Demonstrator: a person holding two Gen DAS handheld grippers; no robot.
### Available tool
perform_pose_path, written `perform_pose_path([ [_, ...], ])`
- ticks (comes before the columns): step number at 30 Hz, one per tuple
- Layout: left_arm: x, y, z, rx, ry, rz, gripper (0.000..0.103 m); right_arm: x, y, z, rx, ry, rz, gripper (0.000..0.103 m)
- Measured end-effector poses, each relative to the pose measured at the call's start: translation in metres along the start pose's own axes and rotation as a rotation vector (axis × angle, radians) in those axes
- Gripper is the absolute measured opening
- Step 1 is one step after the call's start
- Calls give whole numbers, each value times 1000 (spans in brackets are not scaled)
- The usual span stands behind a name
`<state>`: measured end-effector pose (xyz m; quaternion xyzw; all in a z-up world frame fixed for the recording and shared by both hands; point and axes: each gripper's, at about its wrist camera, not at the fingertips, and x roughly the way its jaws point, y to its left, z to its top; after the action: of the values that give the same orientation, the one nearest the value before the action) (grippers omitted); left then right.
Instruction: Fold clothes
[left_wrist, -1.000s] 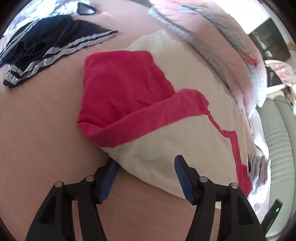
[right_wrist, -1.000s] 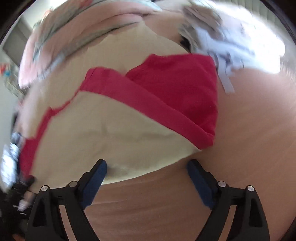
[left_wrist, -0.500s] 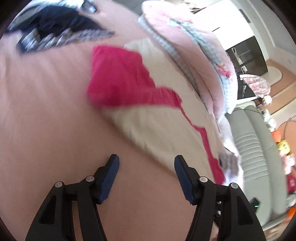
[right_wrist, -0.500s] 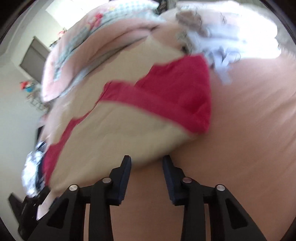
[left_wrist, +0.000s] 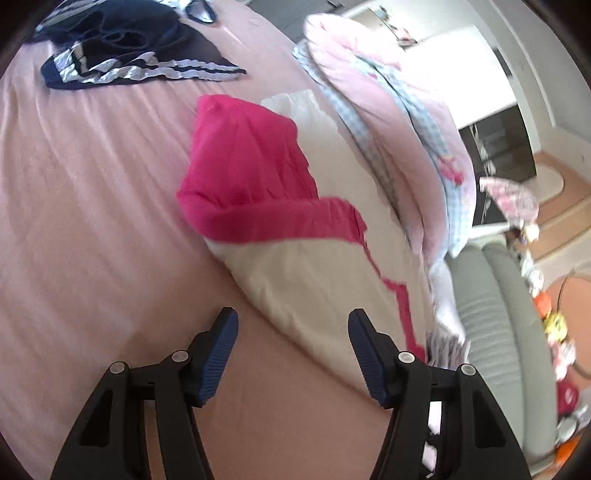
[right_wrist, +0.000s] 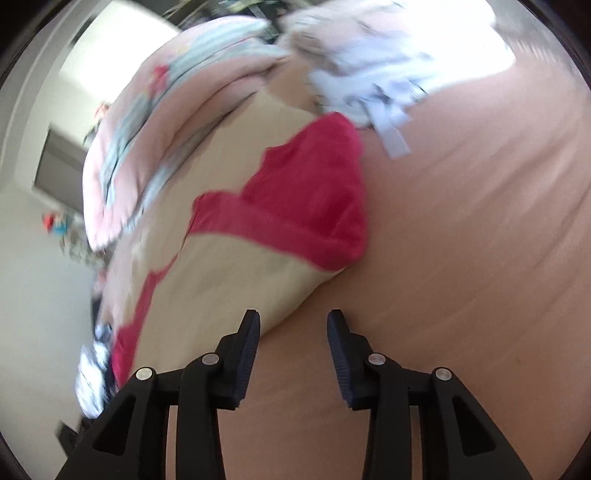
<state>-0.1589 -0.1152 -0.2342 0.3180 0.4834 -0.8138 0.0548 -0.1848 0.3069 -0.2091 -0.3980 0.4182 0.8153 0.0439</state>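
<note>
Pink bed (left_wrist: 92, 192): one cream-and-red garment (left_wrist: 303, 280), two tools spread, right (right_wrist: 293, 332) widening

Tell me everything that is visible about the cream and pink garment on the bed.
The cream and pink garment is soft, thin cloth: a cream body with hot-pink panels and a pink edge strip. It lies partly folded and rumpled on the pink bedsheet, with its far side against the pink quilt. Neither gripper touches it; its cream edge lies just ahead of both.
</note>
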Motion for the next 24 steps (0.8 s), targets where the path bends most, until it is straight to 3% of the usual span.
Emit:
perform_pose_path([
  [2,6,1,6,-7,-19,-5,59,2,-8,2,68,-36,49,37],
  [7,20,-3,12,3,-82,-14,60,12,-3,18,17,-87,109,39],
  [11,27,-12,12,41,-118,-29,60,29,10,24,11,-79,80,39],
  [17,5,3,-7,-55,-101,-80,59,30,10,3,94,-51,83,34],
  [19,10,6,-2,-84,-114,-75,59,30,10,7,77,-72,77,34],
  [21,18,0,6,-106,-139,-23,60,32,12,15,58,-94,66,37],
  [23,27,-10,12,-87,-156,9,69,40,18,22,55,-105,46,37],
  [24,32,-16,15,-71,-162,16,79,45,21,23,48,-108,36,37],
])
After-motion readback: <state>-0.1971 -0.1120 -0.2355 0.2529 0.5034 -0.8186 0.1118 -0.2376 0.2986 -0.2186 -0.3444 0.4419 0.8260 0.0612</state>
